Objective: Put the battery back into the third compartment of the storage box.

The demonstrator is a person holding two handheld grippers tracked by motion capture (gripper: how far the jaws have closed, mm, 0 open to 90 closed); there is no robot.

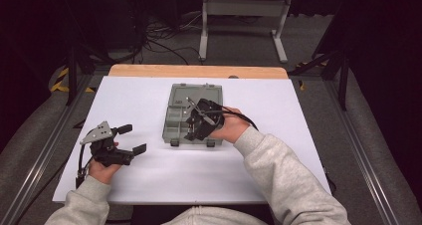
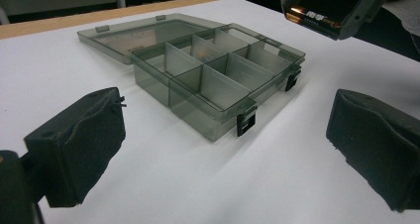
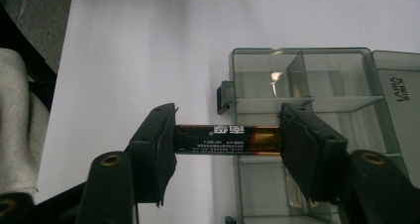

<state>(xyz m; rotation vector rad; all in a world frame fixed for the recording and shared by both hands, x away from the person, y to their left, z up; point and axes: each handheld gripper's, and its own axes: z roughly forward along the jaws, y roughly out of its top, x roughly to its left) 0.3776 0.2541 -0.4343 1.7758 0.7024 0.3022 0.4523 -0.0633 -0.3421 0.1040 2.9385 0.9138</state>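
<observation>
I count two grippers in play. My right gripper (image 3: 228, 137) has its two black jaws partway closed on one black and copper cylindrical battery (image 3: 225, 138), gripped end to end, so the battery lies crosswise between the pads with white lettering on its black part. From the high view that same right gripper (image 1: 194, 128) hangs over the near part of the one translucent grey plastic compartment box (image 1: 174, 128), which sits on the white table sheet (image 1: 149, 180). In the right gripper view the battery is just above the box's front edge, with one black latch (image 3: 224, 97) beyond the left jaw and a second latch just showing at the bottom edge, near my jaws.

My left gripper (image 1: 132, 139) rests well apart from the box, off to its left, jaws spread wide with nothing between them. Looking along it in the left gripper view, the box (image 2: 218, 75) lies ahead between the two padded jaws, its hinged lid (image 2: 143, 33) laid flat open behind. I make out six open compartments, divided by thin grey walls, all looking bare from here, and two black latches on the side facing me, the nearer one (image 2: 246, 122) at the front corner. The held battery (image 2: 312, 20) shows at the upper right, above the box's far end.
</observation>
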